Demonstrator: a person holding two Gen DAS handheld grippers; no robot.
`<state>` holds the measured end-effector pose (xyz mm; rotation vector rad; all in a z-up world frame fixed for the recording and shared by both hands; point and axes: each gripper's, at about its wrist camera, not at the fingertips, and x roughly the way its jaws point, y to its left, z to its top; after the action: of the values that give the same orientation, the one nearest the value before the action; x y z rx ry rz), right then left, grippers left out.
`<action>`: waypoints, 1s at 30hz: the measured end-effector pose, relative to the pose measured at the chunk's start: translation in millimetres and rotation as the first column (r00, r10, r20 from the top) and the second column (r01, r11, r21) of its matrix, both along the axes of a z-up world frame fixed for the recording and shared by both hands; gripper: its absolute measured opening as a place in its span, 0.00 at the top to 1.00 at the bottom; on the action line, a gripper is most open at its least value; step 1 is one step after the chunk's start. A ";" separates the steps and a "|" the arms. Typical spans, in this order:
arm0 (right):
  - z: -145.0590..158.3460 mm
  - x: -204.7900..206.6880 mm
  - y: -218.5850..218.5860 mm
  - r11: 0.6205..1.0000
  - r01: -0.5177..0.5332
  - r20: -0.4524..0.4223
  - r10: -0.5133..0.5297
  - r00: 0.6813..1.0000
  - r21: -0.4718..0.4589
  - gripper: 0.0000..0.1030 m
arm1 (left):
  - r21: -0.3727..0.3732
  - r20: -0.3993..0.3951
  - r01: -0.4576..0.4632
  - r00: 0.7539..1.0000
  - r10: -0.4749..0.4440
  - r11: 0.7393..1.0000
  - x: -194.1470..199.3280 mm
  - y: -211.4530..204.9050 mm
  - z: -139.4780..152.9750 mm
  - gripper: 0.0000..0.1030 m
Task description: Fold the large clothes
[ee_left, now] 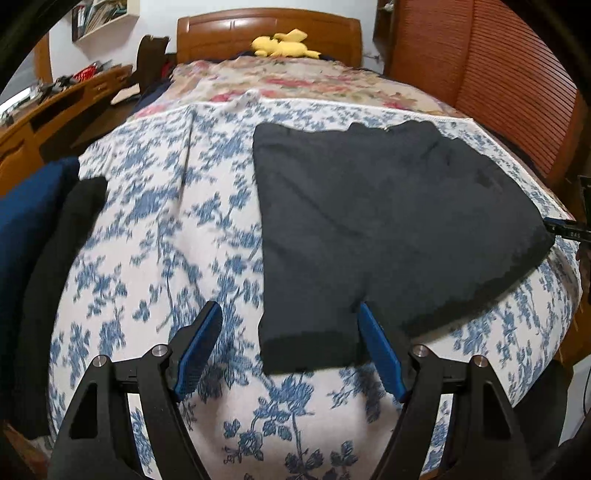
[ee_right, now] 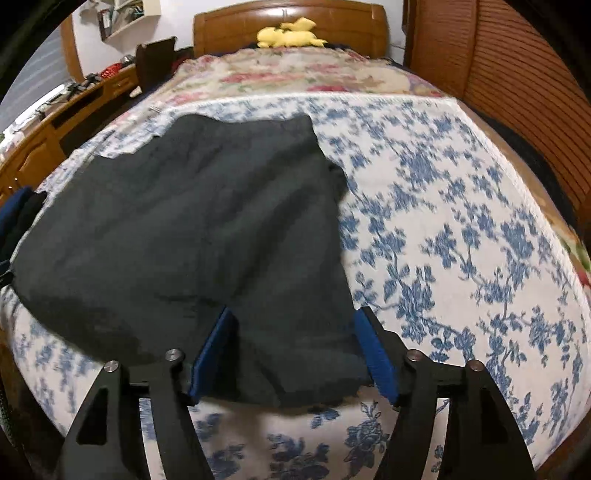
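Dark grey shorts [ee_left: 369,229] lie spread flat on the blue-flowered bedspread [ee_left: 166,240]. In the left wrist view they fill the middle and right. My left gripper [ee_left: 290,310] is open over the near left leg hem, blue pads on either side of it. In the right wrist view the shorts [ee_right: 207,240] fill the left and middle. My right gripper [ee_right: 293,314] is open over the near right leg hem. Neither gripper holds cloth.
Folded dark blue and black clothes [ee_left: 40,258] lie at the bed's left edge. A yellow plush toy [ee_left: 284,44] sits by the wooden headboard [ee_left: 266,29]. A wooden desk [ee_left: 55,107] stands left, a slatted wooden wardrobe [ee_left: 498,74] right.
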<state>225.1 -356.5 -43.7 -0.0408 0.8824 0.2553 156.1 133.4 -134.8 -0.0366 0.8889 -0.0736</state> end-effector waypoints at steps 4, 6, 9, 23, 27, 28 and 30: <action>-13.4 6.7 -7.2 0.998 0.017 -0.038 -0.015 0.999 0.059 0.20 | 0.002 -0.010 -0.007 1.000 0.007 1.000 -2.5 -0.1 -5.2 0.25; -18.8 10.3 -11.6 0.994 0.029 -0.064 -0.022 0.998 0.104 0.19 | -0.006 -0.012 -0.010 1.000 0.010 1.000 -1.7 0.5 -6.3 0.25; -24.8 14.7 -16.8 0.986 0.035 -0.103 -0.018 0.995 0.165 0.19 | -0.014 -0.016 0.000 1.000 0.000 1.000 1.1 1.0 -9.7 0.25; -4.6 -6.4 -7.7 0.976 -0.061 0.007 0.061 0.998 0.208 0.90 | -0.073 -0.021 0.050 0.998 -0.051 0.996 4.4 -4.7 -7.5 0.89; 16.1 -28.8 -18.6 0.973 -0.064 0.080 0.048 0.996 0.220 0.93 | -0.061 -0.009 0.063 0.998 -0.064 0.996 -5.7 -10.0 1.6 0.91; 21.0 -34.7 -20.6 0.974 -0.062 0.098 0.041 0.994 0.218 0.93 | -0.060 -0.006 0.074 0.997 -0.074 0.995 -9.8 -13.1 4.6 0.91; 26.4 -48.1 -21.7 0.978 -0.063 0.123 0.039 0.992 0.199 0.93 | -0.068 0.005 0.096 0.995 -0.096 0.993 -20.5 -19.1 11.6 0.91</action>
<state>177.0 -378.2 -17.3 0.1101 0.7338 0.3862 135.5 114.3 -123.2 -0.0574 0.8863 -0.1933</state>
